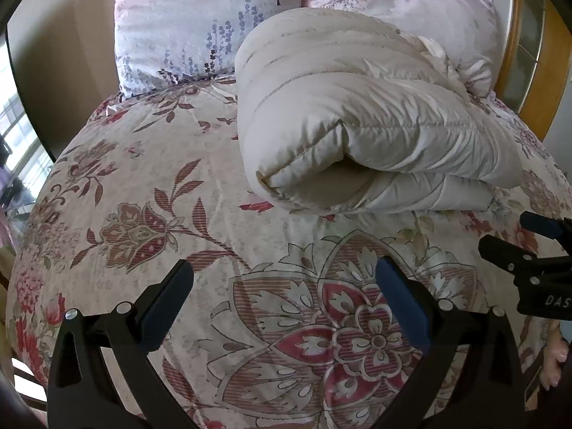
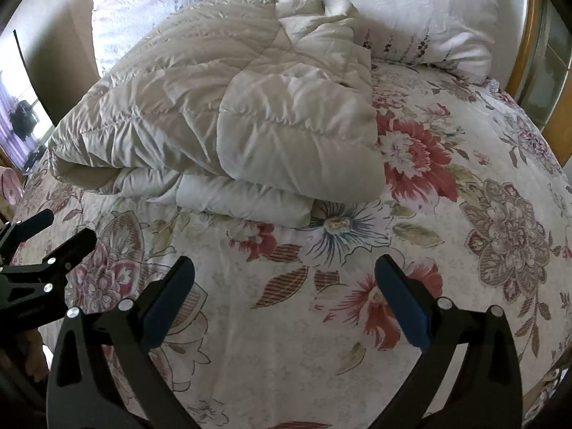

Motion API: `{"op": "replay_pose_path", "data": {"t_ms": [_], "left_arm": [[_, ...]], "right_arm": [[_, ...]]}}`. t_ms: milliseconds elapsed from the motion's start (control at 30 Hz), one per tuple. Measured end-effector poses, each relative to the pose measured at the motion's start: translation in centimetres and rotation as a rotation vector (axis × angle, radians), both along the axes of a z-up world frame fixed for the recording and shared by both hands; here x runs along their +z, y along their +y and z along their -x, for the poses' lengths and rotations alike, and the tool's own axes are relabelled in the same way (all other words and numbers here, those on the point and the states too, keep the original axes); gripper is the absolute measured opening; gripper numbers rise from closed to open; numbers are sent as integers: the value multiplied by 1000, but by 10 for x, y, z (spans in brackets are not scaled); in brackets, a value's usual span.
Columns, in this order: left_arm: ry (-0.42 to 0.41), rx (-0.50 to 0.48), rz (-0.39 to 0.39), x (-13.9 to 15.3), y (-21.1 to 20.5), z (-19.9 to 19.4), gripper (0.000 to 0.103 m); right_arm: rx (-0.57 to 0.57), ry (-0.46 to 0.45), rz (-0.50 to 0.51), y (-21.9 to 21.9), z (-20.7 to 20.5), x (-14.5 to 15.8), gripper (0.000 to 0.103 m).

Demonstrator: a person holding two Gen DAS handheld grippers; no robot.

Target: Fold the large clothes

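**Ana:** Both tools are hanging empty over the bed right now. Left hand-held gripper (image 1: 284,275) is hovering with its fingers spread wide, nothing between them but the floral bedspread (image 1: 150,186). Right hand-held gripper (image 2: 285,273) is doing the same, fingers apart, floating above the near edge of the bed.

**Ben:** So nothing is being held. Where is the garment sitting?

**Ana:** Ahead of both tools, toward the head of the bed. The cream quilted coat (image 1: 357,125) is lying in a thick bundle on the bedspread, its far end resting against the pillows (image 1: 186,25). In the right wrist view the coat (image 2: 221,107) is lying left of centre, well apart from the right tool's fingertips, with one white layer poking out along its near edge.

**Ben:** Which step are we looking at, then?

**Ana:** I'm judging it as the close of the fold, or a pause between folds. The bundle is looking doubled over already, though I cannot tell whether a sleeve is tucked inside.

**Ben:** And the next move?

**Ana:** If another fold is wanted, both tools are needing to travel forward and pinch the near edge. The padding is looking puffy and slippery, so a deep bite through every layer is probably what it's calling for, or the top layer is likely sliding off alone.
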State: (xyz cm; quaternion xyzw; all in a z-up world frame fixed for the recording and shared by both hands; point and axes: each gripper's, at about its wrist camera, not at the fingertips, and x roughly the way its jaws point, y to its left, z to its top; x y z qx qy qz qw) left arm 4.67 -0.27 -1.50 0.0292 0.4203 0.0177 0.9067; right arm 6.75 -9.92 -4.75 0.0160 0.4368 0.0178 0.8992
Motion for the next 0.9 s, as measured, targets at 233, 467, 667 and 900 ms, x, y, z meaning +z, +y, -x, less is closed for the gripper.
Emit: {"op": "replay_pose_path", "data": {"t_ms": [233, 467, 667, 900], "left_arm": [[6, 0, 4, -1, -1, -2, 102], [9, 2, 4, -2, -2, -2, 102], [11, 7, 10, -4, -2, -2, 102], [13, 7, 14, -4, -2, -2, 102]], "right_arm": [[-3, 2, -1, 2, -1, -1, 101], [-2, 5, -3, 5, -2, -3, 101], [1, 6, -2, 7, -2, -5, 101], [-1, 8, -3, 8, -2, -5, 101]]}}
